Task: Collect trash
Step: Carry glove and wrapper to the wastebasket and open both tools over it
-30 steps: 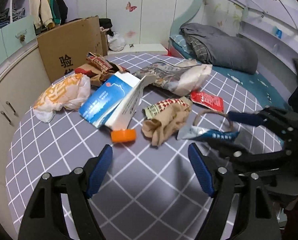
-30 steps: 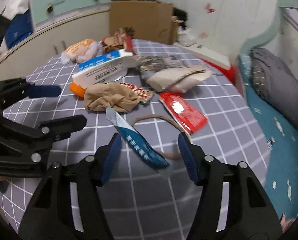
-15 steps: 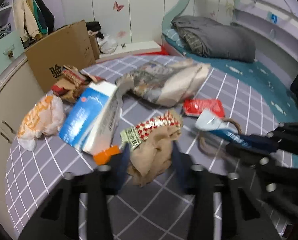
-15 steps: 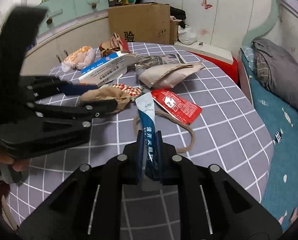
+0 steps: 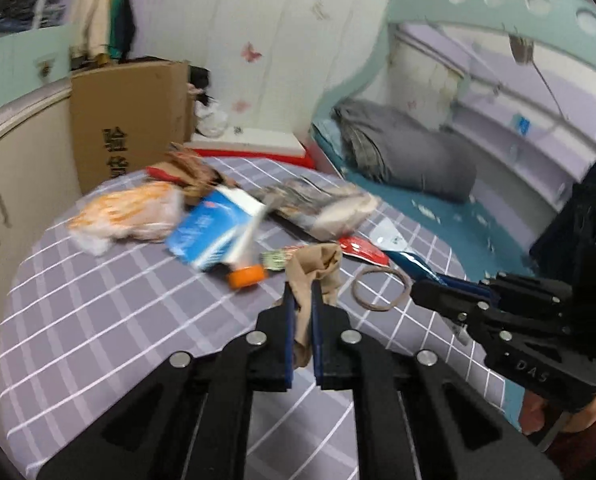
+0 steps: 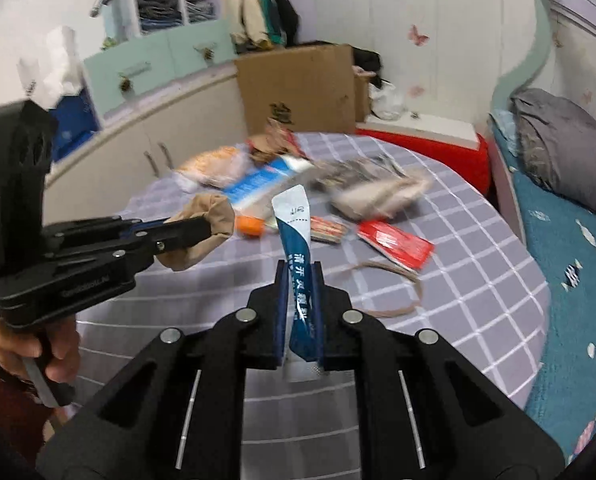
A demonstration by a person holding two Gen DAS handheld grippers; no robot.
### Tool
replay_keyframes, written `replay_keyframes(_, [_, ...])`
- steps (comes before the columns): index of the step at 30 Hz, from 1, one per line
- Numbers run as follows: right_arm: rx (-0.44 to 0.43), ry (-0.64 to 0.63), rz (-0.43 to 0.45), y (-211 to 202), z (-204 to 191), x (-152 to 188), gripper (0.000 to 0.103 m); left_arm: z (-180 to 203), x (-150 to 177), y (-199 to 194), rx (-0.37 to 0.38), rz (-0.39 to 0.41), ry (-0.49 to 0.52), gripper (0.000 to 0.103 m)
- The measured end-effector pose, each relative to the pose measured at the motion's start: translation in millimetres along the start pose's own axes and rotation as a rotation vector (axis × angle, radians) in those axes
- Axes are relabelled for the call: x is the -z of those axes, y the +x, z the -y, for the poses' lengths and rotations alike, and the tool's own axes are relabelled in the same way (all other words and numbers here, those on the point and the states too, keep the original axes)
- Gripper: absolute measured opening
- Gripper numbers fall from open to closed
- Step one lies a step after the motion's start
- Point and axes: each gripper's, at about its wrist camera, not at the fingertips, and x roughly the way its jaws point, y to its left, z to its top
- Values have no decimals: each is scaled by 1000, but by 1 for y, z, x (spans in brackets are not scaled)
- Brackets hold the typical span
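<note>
Tan, limp fabric, seemingly a crumpled stocking (image 5: 315, 268), is pinched in the left claw (image 5: 301, 312), its loose top flopping above the jaws and a tail hanging below them. The right claw (image 6: 299, 300) is clenched on a blue-and-white sachet (image 6: 296, 240), which stands up out of the jaws and sticks out beneath them too. Both pieces are lifted clear of the grey checked counter (image 5: 98, 320).

The stocking is the weaker hold, I judge: soft cloth gripped on a narrow fold can creep out if the hand swings fast, and the views are blurred enough to suggest brisk motion. The sachet is slick foil held across its width; a tilt or a knock could let it slide through. In the right wrist view the two claws sit near each other, so a careless sweep may bump one load against the other.

Much trash is left on the counter: an orange-printed plastic bag (image 5: 126, 216), a blue-and-white carton (image 5: 214, 232) with an orange cap (image 5: 248, 276) at its near end, a grey crumpled bag (image 5: 329, 208), a red packet (image 5: 363, 250), a small checked wrapper (image 6: 327, 228) and a thin brown loop (image 5: 379, 290). No bin shows in either view, so a long carry could raise the chance of a drop. A cardboard box (image 5: 130, 124) stands behind the counter
</note>
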Motion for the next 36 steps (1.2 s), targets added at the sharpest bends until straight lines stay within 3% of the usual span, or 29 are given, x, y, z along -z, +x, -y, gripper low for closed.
replay_keyframes(8, [-176, -37, -3, 10, -102, -7, 11, -79, 35, -82, -128, 59, -127, 7])
replay_keyframes(16, [-343, -121, -98, 72, -250, 1, 11, -204, 103, -156, -301, 75, -361, 7])
replay_keyframes(22, [-415, -201, -162, 121, -350, 20, 11, -290, 158, -195, -443, 58, -503, 7])
replay_keyframes(29, [-425, -258, -271, 189, -427, 58, 11, -367, 217, -204, -526, 2, -638, 7])
replay_keyframes(36, [-400, -260, -378, 260, -451, 86, 11, -426, 261, -173, -557, -107, -711, 7])
